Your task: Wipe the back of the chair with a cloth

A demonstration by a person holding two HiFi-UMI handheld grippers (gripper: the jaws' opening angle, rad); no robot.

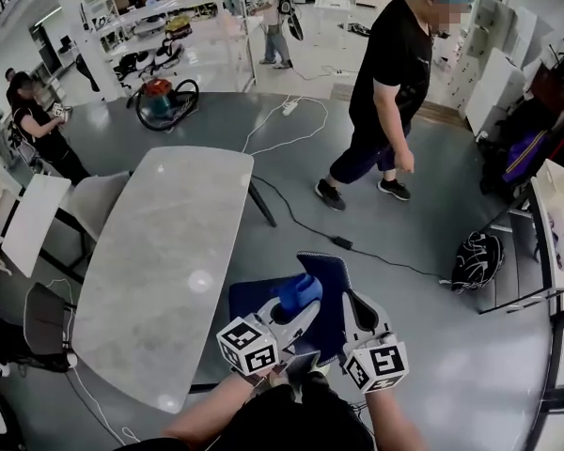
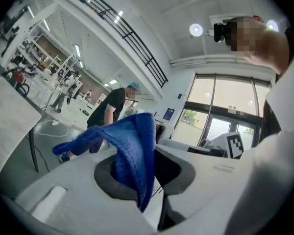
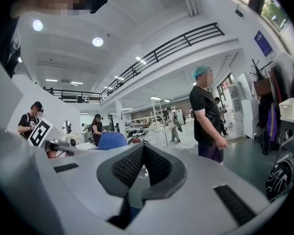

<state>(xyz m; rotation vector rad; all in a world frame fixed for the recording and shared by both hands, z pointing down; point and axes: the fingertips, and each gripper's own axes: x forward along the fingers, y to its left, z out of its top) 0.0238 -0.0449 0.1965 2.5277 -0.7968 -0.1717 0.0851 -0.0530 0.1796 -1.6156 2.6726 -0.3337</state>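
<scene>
A blue chair stands just below me in the head view, its seat to the left and its upright back between the two grippers. My left gripper is shut on a blue cloth, held near the top of the chair back. In the left gripper view the cloth hangs bunched out of the jaws of the left gripper. My right gripper is to the right of the chair back. Seen in its own view, the right gripper is shut with nothing in it.
A long grey table lies left of the chair. A person in black with a teal cap walks ahead. A power cable crosses the floor, a backpack sits right, and a vacuum stands beyond the table.
</scene>
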